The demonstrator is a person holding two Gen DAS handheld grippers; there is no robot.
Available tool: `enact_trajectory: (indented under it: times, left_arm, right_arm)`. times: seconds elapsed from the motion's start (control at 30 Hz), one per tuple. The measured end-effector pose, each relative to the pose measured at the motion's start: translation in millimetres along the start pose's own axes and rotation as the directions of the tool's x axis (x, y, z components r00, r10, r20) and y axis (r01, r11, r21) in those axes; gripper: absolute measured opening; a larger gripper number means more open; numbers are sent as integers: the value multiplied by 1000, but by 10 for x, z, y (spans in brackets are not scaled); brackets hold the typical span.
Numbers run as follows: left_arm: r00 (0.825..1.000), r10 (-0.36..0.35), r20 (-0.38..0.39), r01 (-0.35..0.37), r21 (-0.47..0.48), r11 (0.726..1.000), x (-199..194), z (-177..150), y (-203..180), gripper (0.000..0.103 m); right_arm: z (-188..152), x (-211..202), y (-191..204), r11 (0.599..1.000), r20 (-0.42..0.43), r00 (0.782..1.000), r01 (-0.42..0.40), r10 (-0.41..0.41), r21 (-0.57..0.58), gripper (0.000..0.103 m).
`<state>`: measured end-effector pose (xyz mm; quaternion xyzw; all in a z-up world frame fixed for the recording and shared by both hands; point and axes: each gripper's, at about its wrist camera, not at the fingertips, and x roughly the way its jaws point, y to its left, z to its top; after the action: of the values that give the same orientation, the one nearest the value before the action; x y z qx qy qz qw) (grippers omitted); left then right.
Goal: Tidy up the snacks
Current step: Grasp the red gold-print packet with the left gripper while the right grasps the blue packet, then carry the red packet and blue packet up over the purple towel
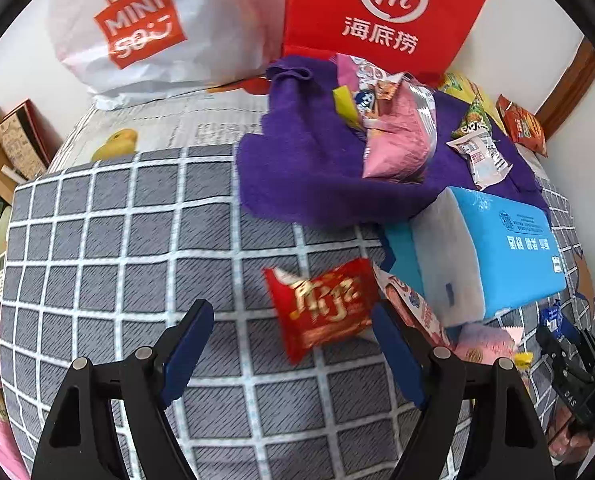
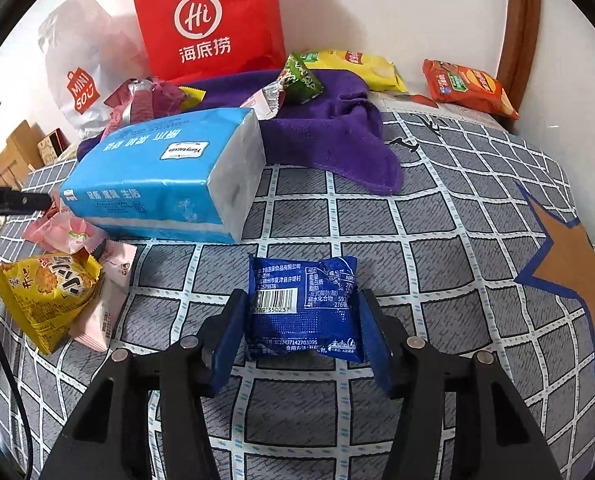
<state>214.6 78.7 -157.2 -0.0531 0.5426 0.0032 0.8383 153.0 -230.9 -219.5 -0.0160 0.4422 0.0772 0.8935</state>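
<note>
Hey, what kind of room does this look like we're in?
Probably a bedroom: the snacks lie on a bed with a grey checked sheet, a wooden headboard stands against the wall, and shopping bags are propped behind.

Both wrist views look down close — sharing tissue pack (image 1: 493, 248).

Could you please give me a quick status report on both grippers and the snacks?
Left gripper open, red snack packet between its fingers, ungripped. Right gripper open around blue snack packet. Blue tissue pack lies just ahead.
</note>
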Motion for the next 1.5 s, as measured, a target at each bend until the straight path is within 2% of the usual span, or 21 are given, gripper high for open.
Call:
enact_trajectory:
  times: [0.17, 0.2, 0.3, 0.4, 0.53, 0.87, 1.03, 1.13, 1.37, 1.5]
  left_arm:
    - [999, 39, -33, -38, 42, 998, 198, 11, -170, 79]
    - [998, 44, -35, -42, 46, 998, 230, 8, -193, 77]
    - [1000, 28, 10, -29, 70, 997, 215, -31, -250, 52]
    - [1000, 1, 19, -3, 92, 996, 178, -62, -293, 48]
    - [999, -32, 10, 31, 94, 995, 69, -185, -285, 48]
    - [999, -30, 31, 27, 100, 995, -279, -414, -187, 48]
    - [997, -59, 49, 53, 105, 993, -466, -449, -221, 49]
    - [995, -76, 68, 68, 111, 991, -589, -461, -267, 49]
    - [988, -114, 106, 97, 150, 984, -819, -457, -460, 49]
    - [982, -139, 130, 117, 162, 980, -978, -389, -557, 49]
  right_arm:
    - [2, -1, -6, 1000, 1, 1000, -7, 7, 5, 57]
    - [2, 0, -8, 1000, 1, 1000, -8, 8, 6, 57]
    - [0, 5, 2, 1000, -1, 1000, -3, 3, -1, 58]
    - [1, 3, 4, 1000, -2, 1000, 0, 0, -3, 58]
    - [2, 1, 4, 1000, -2, 1000, -1, 1, -3, 58]
    - [2, -64, -40, 999, 14, 1000, -27, 27, 20, 52]
    - [51, -284, 11, 998, 56, 997, -61, 60, 20, 52]
    - [101, -437, 84, 999, 83, 996, -42, 42, -5, 52]
    - [194, -739, 213, 998, 130, 990, -56, 58, -17, 52]
    - [305, -849, 300, 999, 141, 990, -20, 24, -32, 52]
